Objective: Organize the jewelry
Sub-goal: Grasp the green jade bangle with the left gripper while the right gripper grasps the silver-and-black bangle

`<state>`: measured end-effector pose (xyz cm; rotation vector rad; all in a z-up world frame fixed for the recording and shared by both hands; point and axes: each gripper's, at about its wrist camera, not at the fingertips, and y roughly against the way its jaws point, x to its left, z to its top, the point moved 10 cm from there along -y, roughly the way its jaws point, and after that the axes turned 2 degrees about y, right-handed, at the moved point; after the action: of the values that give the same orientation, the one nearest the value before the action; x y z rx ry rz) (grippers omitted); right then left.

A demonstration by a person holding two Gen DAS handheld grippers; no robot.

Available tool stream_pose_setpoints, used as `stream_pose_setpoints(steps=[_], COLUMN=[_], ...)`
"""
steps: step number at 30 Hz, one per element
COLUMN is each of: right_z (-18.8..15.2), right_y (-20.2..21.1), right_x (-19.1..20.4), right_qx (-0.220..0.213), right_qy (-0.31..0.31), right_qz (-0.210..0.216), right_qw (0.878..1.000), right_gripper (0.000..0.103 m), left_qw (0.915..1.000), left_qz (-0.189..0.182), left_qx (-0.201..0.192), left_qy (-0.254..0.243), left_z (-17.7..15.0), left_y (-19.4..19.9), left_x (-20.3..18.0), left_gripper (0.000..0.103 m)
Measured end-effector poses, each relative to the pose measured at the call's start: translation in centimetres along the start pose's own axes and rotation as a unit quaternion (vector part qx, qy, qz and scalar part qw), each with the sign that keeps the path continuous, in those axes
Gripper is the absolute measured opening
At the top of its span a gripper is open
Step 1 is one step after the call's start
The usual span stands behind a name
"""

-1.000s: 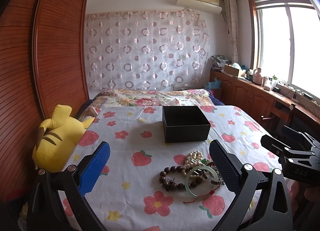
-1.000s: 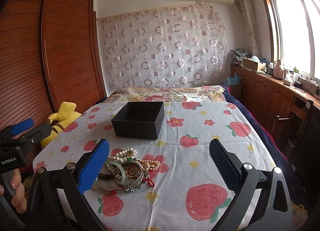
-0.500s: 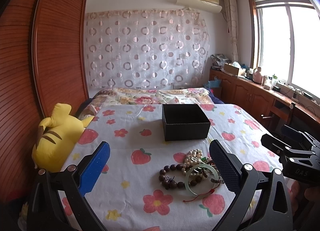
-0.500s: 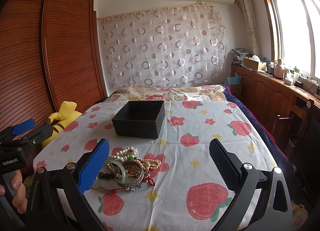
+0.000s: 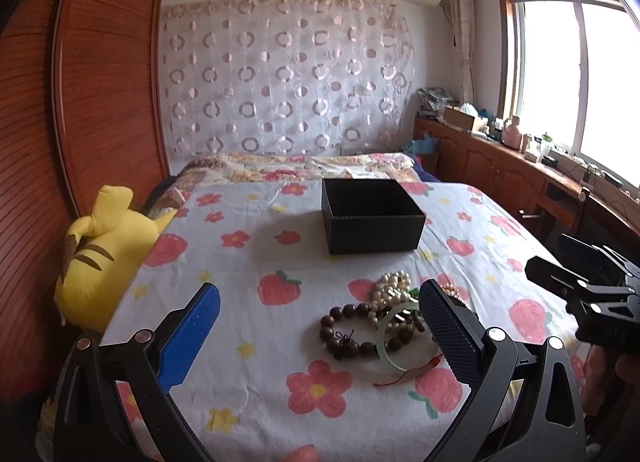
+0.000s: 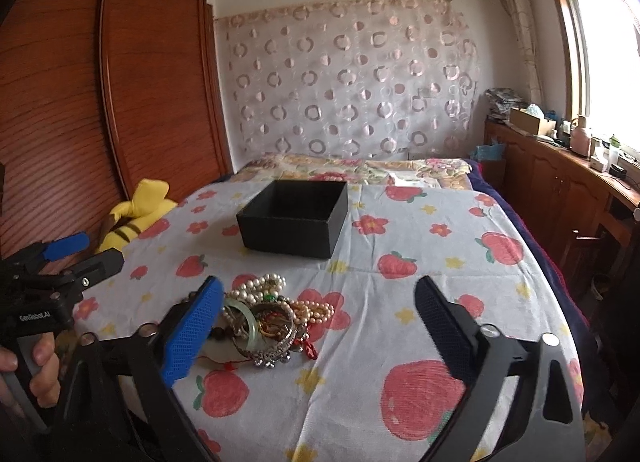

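A tangled jewelry pile [image 5: 390, 316] lies on the strawberry-print bedsheet [image 5: 256, 374]: a dark wooden bead bracelet [image 5: 342, 336], a pale green bangle [image 5: 384, 338] and pearl strands [image 5: 394, 286]. Beyond it stands an open black box [image 5: 372, 217], nothing visible inside. My left gripper [image 5: 318, 294] hovers open, the pile beside its black right finger. In the right wrist view the pile [image 6: 268, 318] sits just right of the blue left finger. My right gripper [image 6: 319, 288] has its jaws closing, wide apart, pads touching nothing. The box [image 6: 296, 221] is ahead of it.
A yellow plush toy [image 5: 104, 254] leans at the bed's left edge against a wooden wardrobe [image 5: 80, 101]. A folded floral quilt [image 6: 352, 167] lies at the head of the bed. Wooden cabinets [image 6: 560, 189] with clutter run under the window on the right.
The right gripper's fingers have drawn slightly inward and its view has shifted, with the blue finger now overlapping the pile's left side. The left view has barely changed.
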<state>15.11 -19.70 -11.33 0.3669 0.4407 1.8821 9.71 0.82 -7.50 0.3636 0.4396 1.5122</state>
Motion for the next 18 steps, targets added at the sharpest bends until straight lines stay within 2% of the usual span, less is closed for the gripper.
stream_pose_setpoints(steps=[7, 15, 18], right_z=[-0.9, -2.3, -2.8], right_y=[-1.6, -3.6, -4.5], right_x=[0.1, 0.8, 1.4], right_qx=[0.03, 0.069, 0.087], right_qy=[0.016, 0.034, 0.042], right_qz=[0.013, 0.042, 0.057], right_qw=[0.999, 0.996, 0.994], right_gripper=[0.078, 0.054, 0.048], left_qw=[0.9994, 0.9982, 0.9976], left_qz=[-0.013, -0.018, -0.023], left_qx=[0.031, 0.057, 0.065], left_qy=[-0.004, -0.008, -0.008], left_z=[-1.3, -2.6, -3.1], left_y=[-1.5, -2.8, -3.3], left_x=[0.2, 0.6, 0.6], left_gripper=[0.096, 0.096, 0.096])
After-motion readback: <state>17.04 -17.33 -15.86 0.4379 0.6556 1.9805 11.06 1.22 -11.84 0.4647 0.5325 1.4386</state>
